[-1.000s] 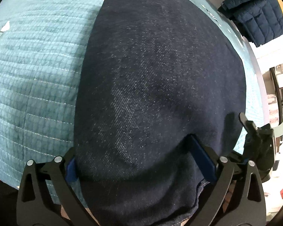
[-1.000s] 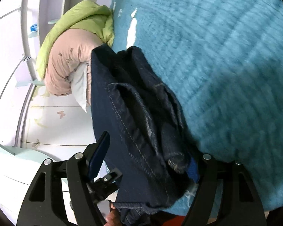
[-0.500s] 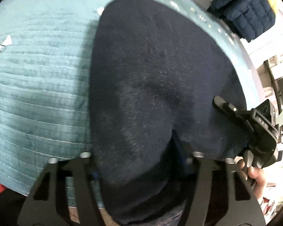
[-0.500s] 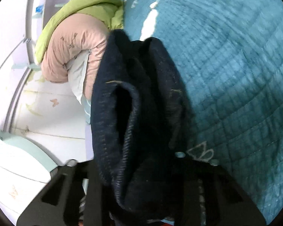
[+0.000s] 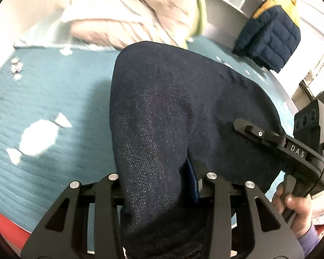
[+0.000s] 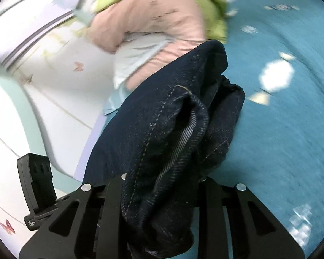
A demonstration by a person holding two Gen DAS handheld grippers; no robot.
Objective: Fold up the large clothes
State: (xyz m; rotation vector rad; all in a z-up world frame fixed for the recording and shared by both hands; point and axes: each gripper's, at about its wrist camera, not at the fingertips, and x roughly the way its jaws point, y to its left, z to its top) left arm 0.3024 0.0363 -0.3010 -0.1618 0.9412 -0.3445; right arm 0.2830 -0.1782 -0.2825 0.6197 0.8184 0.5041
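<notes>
Teal quilted bedspread [image 5: 54, 99] underneath, pink-and-green duvet [image 6: 162, 19] bunched beyond; both grippers, left [image 5: 159, 181] and right [image 6: 162, 183], clamped on dark jeans [image 5: 172, 108] blocking most views.

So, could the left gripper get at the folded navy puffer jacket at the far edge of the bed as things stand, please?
Probably not yet. The left gripper is clamped on the dark jeans, which drape across its fingers, and the navy puffer jacket lies well beyond them on the teal quilt.
</notes>
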